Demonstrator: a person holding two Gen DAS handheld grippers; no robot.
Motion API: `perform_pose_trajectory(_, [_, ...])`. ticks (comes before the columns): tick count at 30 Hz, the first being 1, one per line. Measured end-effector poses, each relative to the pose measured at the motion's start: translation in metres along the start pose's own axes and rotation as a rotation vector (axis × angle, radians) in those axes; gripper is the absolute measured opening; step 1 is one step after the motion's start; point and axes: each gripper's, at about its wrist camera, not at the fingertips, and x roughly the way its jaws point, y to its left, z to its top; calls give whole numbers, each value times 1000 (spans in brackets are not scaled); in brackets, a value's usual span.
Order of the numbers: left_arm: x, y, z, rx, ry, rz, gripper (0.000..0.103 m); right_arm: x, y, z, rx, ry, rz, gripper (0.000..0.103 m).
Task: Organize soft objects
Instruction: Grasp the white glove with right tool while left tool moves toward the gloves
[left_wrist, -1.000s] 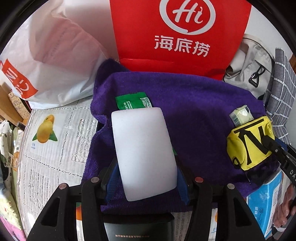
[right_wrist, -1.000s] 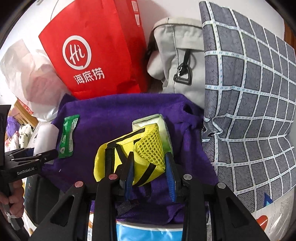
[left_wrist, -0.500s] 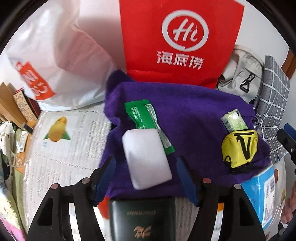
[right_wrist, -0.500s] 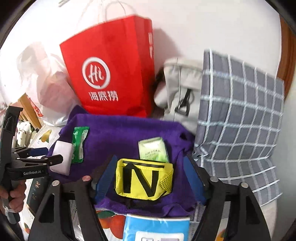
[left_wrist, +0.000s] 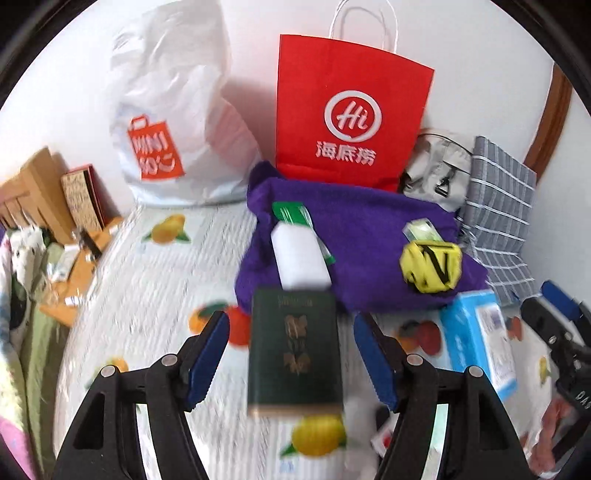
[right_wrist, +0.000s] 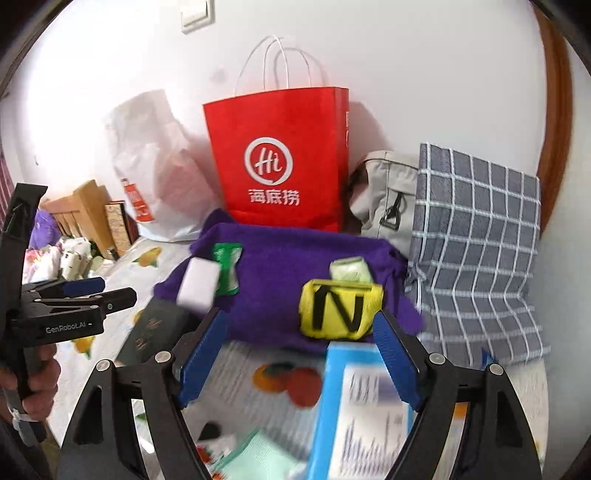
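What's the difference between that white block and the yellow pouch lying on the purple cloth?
The white block is plain, smooth and long; the yellow pouch is squat, with black straps across it. The block lies on the purple cloth's left side, overlapping a green packet; the pouch lies on its right side, before a pale green pack. Both rest on the cloth, held by neither gripper.

Soft things laid out on a purple towel (left_wrist: 373, 221).

White foam block (left_wrist: 300, 254) lying flat at the towel's left, overlapping a green packet (left_wrist: 290, 213); yellow pouch (left_wrist: 431, 266) with black straps at the right, touching a pale green tissue pack (left_wrist: 421, 229) behind it.
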Motion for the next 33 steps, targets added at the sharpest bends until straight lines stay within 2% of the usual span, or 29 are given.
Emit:
perform_pose_trajectory(3, [-10,-4,-24,20,1,22,68,-13,-1,-25,20,35,6,81])
perform_pose_trajectory(6, [-18,-10,-45,45,1,43,68,-26,-5,-53,33,57,-37,81])
perform_pose_trajectory(12, [-30,-21,-75,42,33,15,68,-45,-27,-106,125,106,-18,81])
perform_pose_trajectory(18, [-32,-30,-97,34,60,-11,68,-56,-46,-149,152,138,-54,80])
perform_pose_trajectory(19, [-31,-32,-101,35,68,-12,68,-58,-48,-155,153,136,-54,78])
perform_pose_trajectory(20, [-31,-33,-103,37,68,-12,68,-59,-51,-162,157,146,-50,71])
perform_pose_trajectory(21, [-31,-34,-104,39,67,-13,68,-60,-55,-171,160,162,-45,60])
perform_pose_trajectory(23, [-32,-36,-106,35,68,-19,68,-61,-59,-182,162,188,-40,45])
perform_pose_trajectory(24, [-32,-37,-107,30,70,-26,68,-60,-61,-189,165,201,-31,41])
perform_pose_trajectory(33, [-34,-34,-117,8,83,-48,68,-47,-45,-213,96,254,-3,41])
